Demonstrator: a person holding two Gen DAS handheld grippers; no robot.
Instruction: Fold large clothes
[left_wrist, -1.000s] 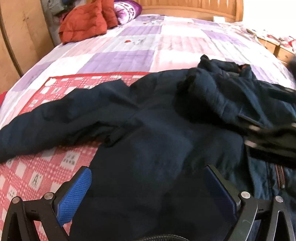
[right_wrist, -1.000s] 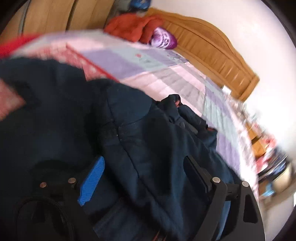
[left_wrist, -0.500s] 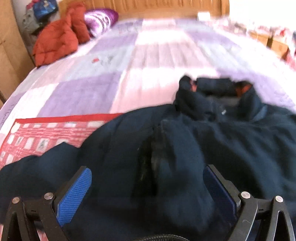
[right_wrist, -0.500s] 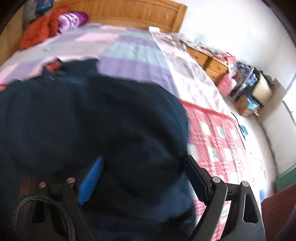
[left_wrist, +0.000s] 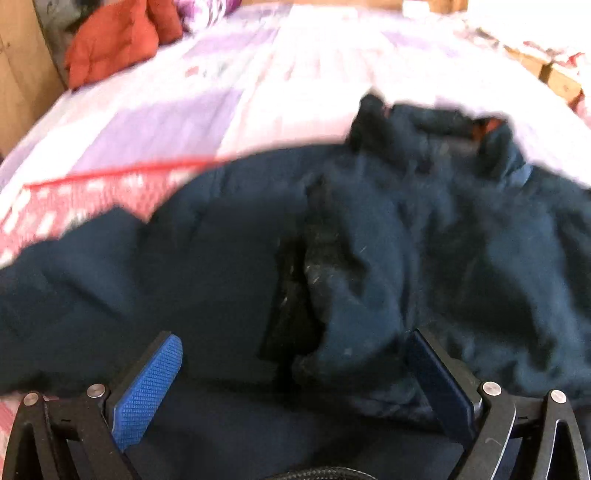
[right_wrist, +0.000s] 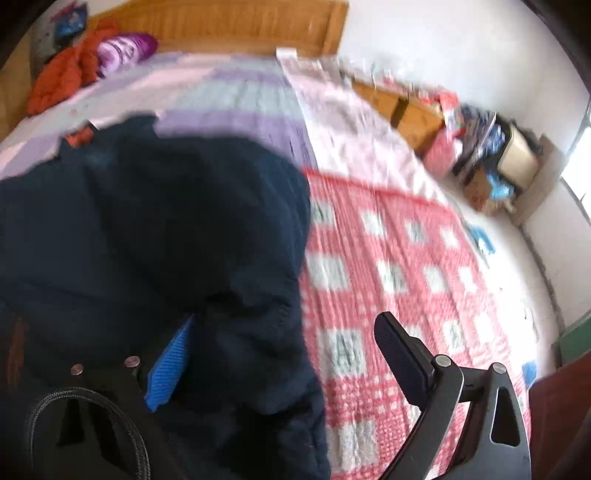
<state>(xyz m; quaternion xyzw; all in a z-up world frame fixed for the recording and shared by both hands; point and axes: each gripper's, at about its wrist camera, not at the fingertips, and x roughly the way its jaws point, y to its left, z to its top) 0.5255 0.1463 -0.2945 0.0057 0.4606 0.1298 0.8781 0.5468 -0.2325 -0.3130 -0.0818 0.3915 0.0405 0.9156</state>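
A large dark navy jacket (left_wrist: 406, 240) lies spread on the bed, its collar with an orange lining (left_wrist: 484, 127) at the far right. A dark cuffed sleeve end (left_wrist: 314, 266) lies folded across its middle. My left gripper (left_wrist: 291, 376) is open just above the jacket, the sleeve end between and ahead of its blue pads (left_wrist: 147, 391). In the right wrist view the jacket (right_wrist: 147, 240) fills the left half. My right gripper (right_wrist: 280, 354) is open over the jacket's right edge, holding nothing.
The jacket lies on a red and white checked blanket (right_wrist: 399, 280) over a purple and pink quilt (left_wrist: 295, 81). An orange-red coat (left_wrist: 118, 40) and a purple pillow (right_wrist: 122, 50) lie by the wooden headboard (right_wrist: 229, 26). Cluttered furniture (right_wrist: 480, 147) stands beside the bed.
The right gripper has swung right to the jacket's edge, bringing more checked blanket into view. The left gripper has moved forward and lower towards the folded sleeve end. Both stay open.
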